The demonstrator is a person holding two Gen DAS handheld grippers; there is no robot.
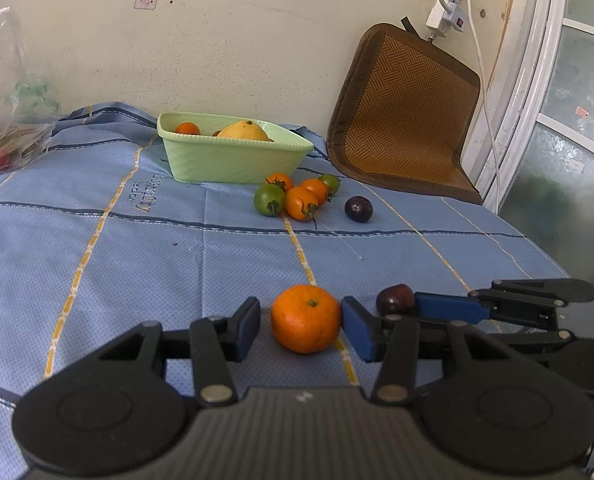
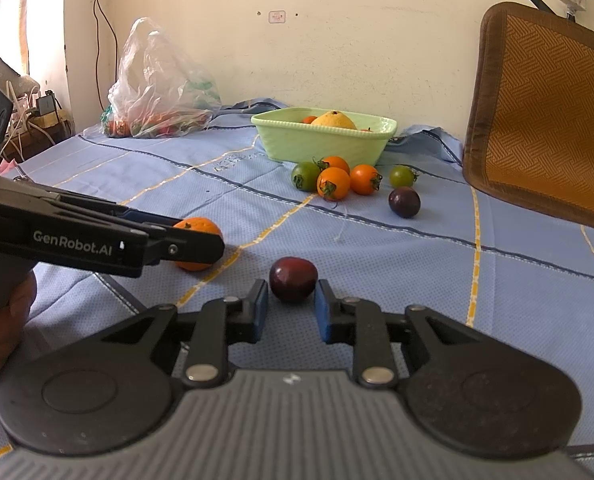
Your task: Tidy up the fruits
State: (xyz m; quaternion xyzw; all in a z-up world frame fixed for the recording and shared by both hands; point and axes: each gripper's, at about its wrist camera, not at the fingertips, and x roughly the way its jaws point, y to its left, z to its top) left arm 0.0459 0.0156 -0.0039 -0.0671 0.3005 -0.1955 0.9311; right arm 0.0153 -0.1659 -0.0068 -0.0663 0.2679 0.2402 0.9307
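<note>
- While both fruits rest toward the table's near edge, the left tool stands released around the mandarin, one pad touching it
- Right tool is clenched on the dark plum
- Green basket sits toward the far edge

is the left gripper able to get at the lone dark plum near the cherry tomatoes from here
Probably not directly. The left gripper already straddles the orange, and the plum lies well beyond on the cloth. The way there looks bare, but the orange sits between the pads.
</note>
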